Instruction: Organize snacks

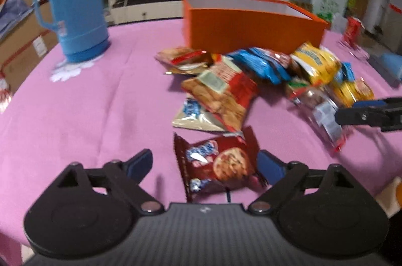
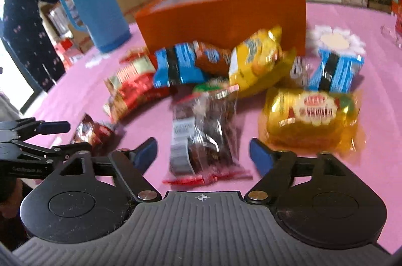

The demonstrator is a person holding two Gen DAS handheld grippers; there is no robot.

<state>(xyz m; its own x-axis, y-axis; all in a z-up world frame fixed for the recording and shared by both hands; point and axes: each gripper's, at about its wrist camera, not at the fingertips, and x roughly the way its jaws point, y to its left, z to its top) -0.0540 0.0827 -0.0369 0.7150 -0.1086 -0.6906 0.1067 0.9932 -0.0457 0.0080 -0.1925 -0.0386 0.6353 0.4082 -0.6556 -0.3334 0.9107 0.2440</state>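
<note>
Right, both tools are poised over the pile, so pick cleanly. Your left gripper (image 1: 204, 166) has its jaws spread wide, nothing pinched, with the dark red cookie packet (image 1: 217, 166) lying flat on the pink tablecloth (image 1: 88, 110) between them; its right edge sits right against the right pad (image 1: 270, 166). Centre yourself before you squeeze, so the pads meet the puffed middle and not just the crimped edge.

Your right gripper (image 2: 203, 155) is likewise apart and empty, with the clear bag of dark snacks (image 2: 204, 138) lying between its fingers. That film looks slippery, I'd say; take it across the filled body, not the red sealed strip at the near end.

The orange box (image 1: 251, 27) stands open behind the heap, well apart from both packets. Lift high enough to clear the yellow bag (image 2: 256, 57) and the blue-striped packets (image 2: 179, 65) heaped against its front wall, and mind the blue flask (image 1: 75, 2) on the left.
</note>
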